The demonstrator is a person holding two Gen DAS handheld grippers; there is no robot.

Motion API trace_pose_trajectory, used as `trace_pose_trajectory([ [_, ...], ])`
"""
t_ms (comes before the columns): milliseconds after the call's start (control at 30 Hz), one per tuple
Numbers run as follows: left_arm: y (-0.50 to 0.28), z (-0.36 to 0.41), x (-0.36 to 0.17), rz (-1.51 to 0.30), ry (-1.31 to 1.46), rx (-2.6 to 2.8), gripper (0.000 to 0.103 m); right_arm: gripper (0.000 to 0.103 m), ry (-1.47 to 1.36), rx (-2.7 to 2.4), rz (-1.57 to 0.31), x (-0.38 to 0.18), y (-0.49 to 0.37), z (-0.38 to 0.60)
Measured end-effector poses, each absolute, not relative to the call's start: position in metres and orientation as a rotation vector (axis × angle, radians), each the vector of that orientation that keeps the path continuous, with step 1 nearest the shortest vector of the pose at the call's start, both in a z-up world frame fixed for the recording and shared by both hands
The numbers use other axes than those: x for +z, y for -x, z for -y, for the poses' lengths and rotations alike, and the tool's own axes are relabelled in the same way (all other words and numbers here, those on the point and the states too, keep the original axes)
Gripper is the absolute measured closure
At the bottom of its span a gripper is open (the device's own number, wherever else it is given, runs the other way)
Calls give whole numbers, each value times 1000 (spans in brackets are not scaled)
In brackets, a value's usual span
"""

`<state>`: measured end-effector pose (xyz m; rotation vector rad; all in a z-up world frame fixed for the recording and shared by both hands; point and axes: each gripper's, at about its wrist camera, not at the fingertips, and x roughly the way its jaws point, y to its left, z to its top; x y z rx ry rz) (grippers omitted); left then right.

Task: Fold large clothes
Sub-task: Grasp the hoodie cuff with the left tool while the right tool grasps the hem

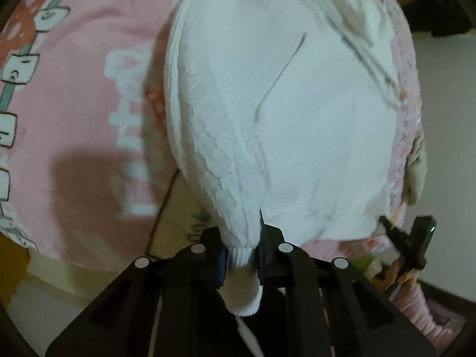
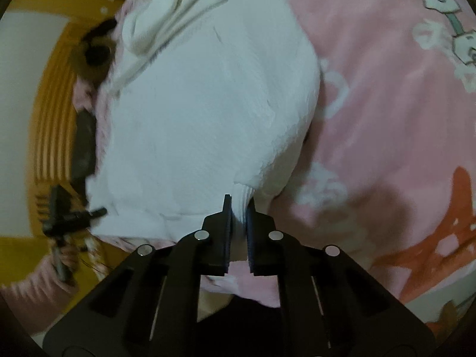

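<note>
- My big white fluffy knit sweater lies spread on a soft pink blanket with white cartoon pictures.
- The sweater looks thick and fuzzy, with long soft folds running down it.
- At the far end the cloth is bunched up into a lumpy pile of folds.
- Its near edge has a ribbed band, like little stripes in the knit.
- My left tongs are pinched tight on one corner of that ribbed band. The white cloth is squeezed between the two black fingers, and a bit pokes out behind them.
- My right tongs are pinched on the other ribbed corner. The cloth sits between the finger tips there.
- Both corners are pulled up a little off the blanket, so the sweater rises toward my tongs like a tent.
- In the left view I can see my other black tongs at the right edge, just beside the sweater's near edge.
- Past the blanket there is a yellow wooden floor.
</note>
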<state>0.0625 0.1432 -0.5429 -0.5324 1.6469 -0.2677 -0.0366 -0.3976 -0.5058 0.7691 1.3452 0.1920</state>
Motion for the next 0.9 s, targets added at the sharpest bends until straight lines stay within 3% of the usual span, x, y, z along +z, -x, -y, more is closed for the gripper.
trace_pose_trajectory([
  [500,-149,-127,-409,-1354,602,-160,91,97,-1066,285,-1054,-413,-19,452],
  [900,-258,-127,-340,-1203,547,-149,91,97,-1178,307,-869,-348,-139,483],
])
